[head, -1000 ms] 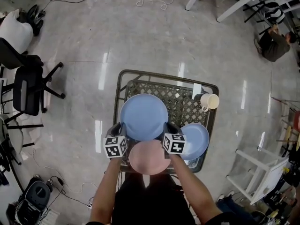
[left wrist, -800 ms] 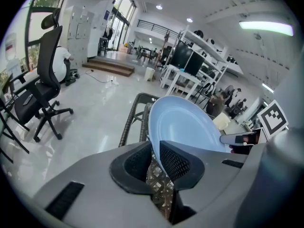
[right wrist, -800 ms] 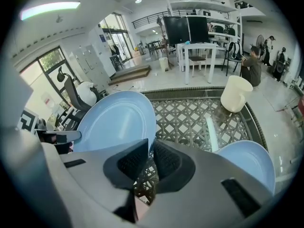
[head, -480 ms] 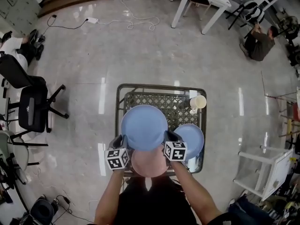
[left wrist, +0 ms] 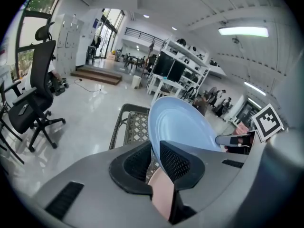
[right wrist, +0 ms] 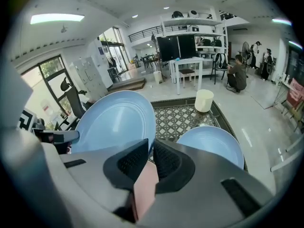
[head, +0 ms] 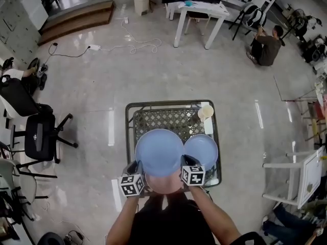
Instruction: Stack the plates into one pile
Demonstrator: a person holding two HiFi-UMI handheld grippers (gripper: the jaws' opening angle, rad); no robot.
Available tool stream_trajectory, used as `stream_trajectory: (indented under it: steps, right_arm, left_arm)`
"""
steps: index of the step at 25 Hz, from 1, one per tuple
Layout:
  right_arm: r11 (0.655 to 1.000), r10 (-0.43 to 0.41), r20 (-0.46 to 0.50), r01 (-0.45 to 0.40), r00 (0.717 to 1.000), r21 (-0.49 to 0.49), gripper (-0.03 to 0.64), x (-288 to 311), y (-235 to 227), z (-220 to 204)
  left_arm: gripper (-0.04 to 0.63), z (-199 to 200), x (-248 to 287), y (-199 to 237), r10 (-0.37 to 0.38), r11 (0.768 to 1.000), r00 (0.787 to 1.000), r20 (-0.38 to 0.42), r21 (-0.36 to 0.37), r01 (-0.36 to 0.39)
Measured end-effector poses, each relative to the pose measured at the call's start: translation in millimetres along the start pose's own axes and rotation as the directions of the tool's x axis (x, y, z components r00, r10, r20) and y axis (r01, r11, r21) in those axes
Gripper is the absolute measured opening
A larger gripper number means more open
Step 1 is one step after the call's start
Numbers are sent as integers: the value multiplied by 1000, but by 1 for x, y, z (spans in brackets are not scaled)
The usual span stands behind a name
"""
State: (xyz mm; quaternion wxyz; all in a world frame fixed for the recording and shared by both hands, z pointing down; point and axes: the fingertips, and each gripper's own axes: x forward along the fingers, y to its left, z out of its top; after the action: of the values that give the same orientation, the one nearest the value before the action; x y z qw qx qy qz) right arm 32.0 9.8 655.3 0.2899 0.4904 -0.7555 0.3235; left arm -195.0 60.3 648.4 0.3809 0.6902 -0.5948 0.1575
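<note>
Large blue plate is carried between both grippers, over the near half of the lattice-topped desk. Left gripper bites the rim at about 8 o'clock of the plate and right gripper at about 4 o'clock. Each gripper view shows narrow jaws pinched on the plate edge, with nothing else between them. From the left gripper view the plate looks tilted, its far edge raised, and lattice shows below it, so it appears to be clear of the desk. Pink plate lies underneath at 6 o'clock, and only its near arc shows past the blue rim. It also shows low between the jaws in both gripper views. Small blue plate sits flat on the desk at 3 o'clock. In the head view its left edge is overlapped by the carried plate, and the right gripper is the nearer one to it. Cream cup stands at 1 o'clock near the far right corner, well apart from both. Judgement: the pink plate is the closer landing spot, needing a short shift toward 6 o'clock and then a level lowering. The small blue plate would need a sideways carry to 3 o'clock.
</note>
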Motion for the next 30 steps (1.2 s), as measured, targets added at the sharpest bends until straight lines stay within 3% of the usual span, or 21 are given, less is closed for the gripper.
stream_trajectory:
  steps: [17,30]
  right_arm:
    - [998,-45,-100,50,994,48,31,-34,-12,-111]
    - [995,-52,-232,71,971,75,31,-14,-30,-169]
  left_arm:
    - [67,-111,-22,-15,-25,1000,992,-125,-13,23]
    - [71,-174,2,-11,-9,1000,967,-256,-12,6]
